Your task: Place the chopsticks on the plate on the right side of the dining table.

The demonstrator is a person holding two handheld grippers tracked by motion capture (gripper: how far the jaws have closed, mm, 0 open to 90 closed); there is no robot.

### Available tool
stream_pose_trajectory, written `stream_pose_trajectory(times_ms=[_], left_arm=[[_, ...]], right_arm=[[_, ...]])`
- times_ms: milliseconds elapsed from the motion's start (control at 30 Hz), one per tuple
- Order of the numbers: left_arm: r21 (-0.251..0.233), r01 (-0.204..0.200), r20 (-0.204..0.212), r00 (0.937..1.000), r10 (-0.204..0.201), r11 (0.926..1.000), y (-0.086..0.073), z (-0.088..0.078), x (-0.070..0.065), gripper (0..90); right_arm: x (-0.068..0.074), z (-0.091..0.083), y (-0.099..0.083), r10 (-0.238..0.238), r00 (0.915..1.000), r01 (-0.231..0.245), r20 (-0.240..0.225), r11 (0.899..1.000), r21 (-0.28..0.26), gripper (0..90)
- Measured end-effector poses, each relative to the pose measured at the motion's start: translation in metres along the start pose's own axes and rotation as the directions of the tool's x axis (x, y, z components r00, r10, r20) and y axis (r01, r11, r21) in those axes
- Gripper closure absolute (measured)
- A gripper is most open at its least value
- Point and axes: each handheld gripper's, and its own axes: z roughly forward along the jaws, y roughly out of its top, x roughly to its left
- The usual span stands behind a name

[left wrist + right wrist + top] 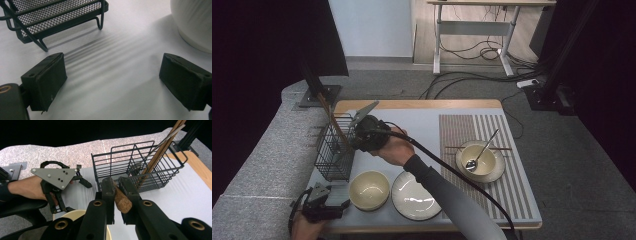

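Right gripper view has the right gripper (117,185) clamped on a wooden-handled utensil (122,201) beside the wire basket (140,168), so it's gripped but not placed, while the left gripper (112,82) sits wide open, empty.

The basket (140,167) is thin black wire and fine mesh, matt. The handle (122,201) pinched in the right claw (117,185) looks like rough, speckled cork or wood. The sticks (160,150) in the basket are brown wood. The bowl (369,189) and plate (414,196) are glossy glazed ceramic. The spoon (481,151) is shiny metal. The surface (422,125) has a smooth, pale matt sheet; the mat (507,185) is ribbed.
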Motion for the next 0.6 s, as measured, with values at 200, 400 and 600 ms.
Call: stream_pose_trajectory(times_ms=[200,400,600], left_arm=[[0.001,0.0,-0.002,1.0,0.0,1.0,0.0,0.0,0.0,7.1],[0.001,-0.001,-0.003,1.0,0.001,1.0,0.0,0.0,0.0,7.2],[0.003,-0.003,-0.001,1.0,0.003,1.0,0.0,0.0,0.0,7.2]], right_arm=[[0.0,-0.024,0.002,0.011,0.9999,-0.011,0.0,1.0,-0.021,82.7],[-0.002,-0.046,0.003,0.026,0.9993,-0.025,0.026,0.999,-0.033,82.7],[-0.004,-0.062,0.002,0.039,0.9982,-0.037,0.046,0.999,-0.036,82.8]])
